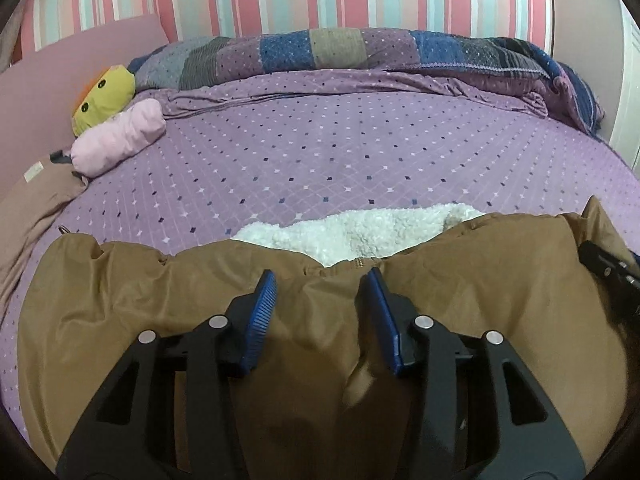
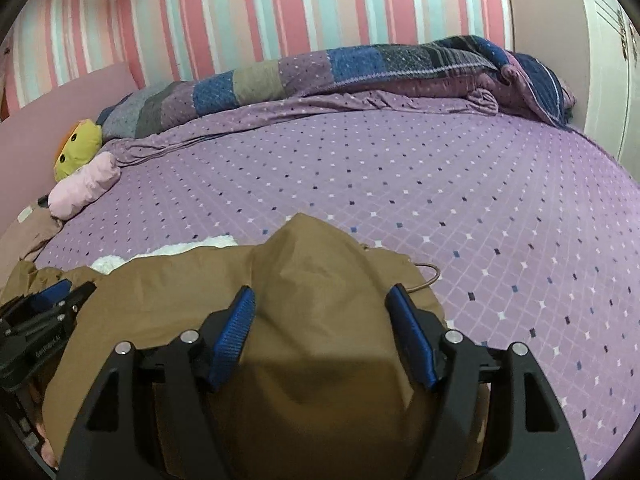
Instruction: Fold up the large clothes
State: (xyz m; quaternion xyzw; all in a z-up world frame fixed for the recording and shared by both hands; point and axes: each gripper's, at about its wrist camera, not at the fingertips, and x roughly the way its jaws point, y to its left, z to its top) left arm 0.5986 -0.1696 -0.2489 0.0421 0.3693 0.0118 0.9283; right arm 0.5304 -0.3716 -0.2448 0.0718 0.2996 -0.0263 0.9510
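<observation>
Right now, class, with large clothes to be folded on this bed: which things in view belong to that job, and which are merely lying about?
Belong to the job:
brown coat with white fleece lining
left hand-held gripper
right hand-held gripper

Just lying about:
yellow soft toy
pink cushion
patchwork quilt
beige cloth

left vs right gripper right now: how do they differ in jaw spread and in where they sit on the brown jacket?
Spread: the left gripper stands narrower than the right gripper.
Place: the left gripper sits over the middle of the brown jacket, near the white fleece lining; the right gripper sits at the jacket's right end, by a raised peak of fabric and a cord loop.
Shared: both have blue pads, open jaws and jacket fabric between them, unpinched.
</observation>
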